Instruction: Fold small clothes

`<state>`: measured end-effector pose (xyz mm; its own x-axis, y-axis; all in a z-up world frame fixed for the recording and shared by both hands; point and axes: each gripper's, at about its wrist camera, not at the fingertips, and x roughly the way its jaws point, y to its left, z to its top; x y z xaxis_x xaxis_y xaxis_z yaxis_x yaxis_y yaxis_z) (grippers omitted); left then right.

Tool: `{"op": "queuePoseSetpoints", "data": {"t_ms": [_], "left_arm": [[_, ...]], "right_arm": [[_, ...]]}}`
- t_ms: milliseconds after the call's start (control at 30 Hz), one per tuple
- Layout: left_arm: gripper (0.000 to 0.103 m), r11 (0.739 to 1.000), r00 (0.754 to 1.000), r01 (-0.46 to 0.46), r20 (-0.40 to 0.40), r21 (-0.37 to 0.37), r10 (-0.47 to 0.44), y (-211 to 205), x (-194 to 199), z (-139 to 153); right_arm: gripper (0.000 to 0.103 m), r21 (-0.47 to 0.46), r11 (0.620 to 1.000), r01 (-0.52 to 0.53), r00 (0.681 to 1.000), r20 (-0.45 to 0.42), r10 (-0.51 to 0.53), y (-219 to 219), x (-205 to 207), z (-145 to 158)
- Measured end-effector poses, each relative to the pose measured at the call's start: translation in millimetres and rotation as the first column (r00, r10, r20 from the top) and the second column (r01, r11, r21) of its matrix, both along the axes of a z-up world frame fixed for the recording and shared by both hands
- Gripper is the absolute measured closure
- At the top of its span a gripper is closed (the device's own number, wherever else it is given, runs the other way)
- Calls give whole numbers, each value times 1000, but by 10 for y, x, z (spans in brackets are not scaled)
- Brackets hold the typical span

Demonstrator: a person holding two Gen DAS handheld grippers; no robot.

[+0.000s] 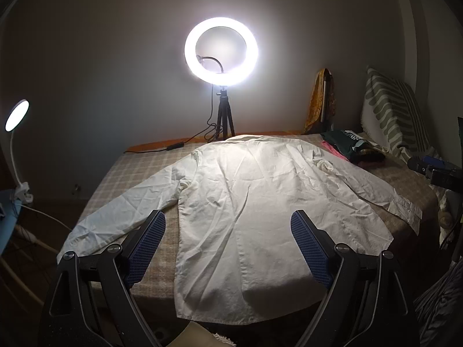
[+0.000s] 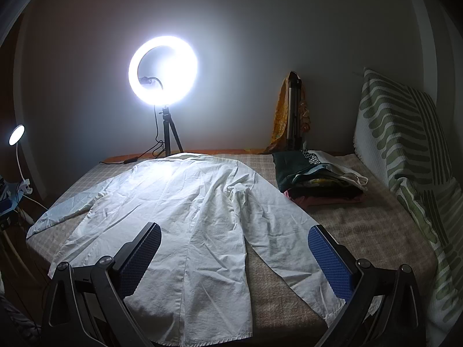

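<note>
A white long-sleeved shirt [image 1: 254, 196] lies spread flat on the checked bed cover [image 1: 139, 170], hem toward me, collar near the far edge, both sleeves stretched outward. My left gripper [image 1: 228, 225] hovers open above the hem area, its blue pads [image 1: 147, 245] wide apart and holding nothing. In the right wrist view the same shirt [image 2: 185, 211] lies left of centre, its right sleeve running down to the near right. My right gripper [image 2: 235, 240] stands open over the gap between body and sleeve, with the blue pads [image 2: 330, 260] empty.
A lit ring light on a tripod [image 1: 221, 50] stands at the bed's far edge, its cable trailing left. A pile of folded clothes [image 2: 318, 179] sits at the back right. A striped pillow [image 2: 405, 150] leans on the right. A small desk lamp [image 1: 16, 115] glows at left.
</note>
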<state>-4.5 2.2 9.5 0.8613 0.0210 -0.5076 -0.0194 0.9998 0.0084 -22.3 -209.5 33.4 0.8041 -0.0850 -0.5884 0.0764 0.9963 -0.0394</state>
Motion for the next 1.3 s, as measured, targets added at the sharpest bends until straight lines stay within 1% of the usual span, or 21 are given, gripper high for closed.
{"op": "queuePoseSetpoints", "data": {"t_ms": [1300], "left_arm": [[14, 1000, 1000, -3, 9, -10, 3, -25, -27, 17]], "right_arm": [[0, 14, 1000, -1, 1000, -1, 1, -1, -4, -11]]}}
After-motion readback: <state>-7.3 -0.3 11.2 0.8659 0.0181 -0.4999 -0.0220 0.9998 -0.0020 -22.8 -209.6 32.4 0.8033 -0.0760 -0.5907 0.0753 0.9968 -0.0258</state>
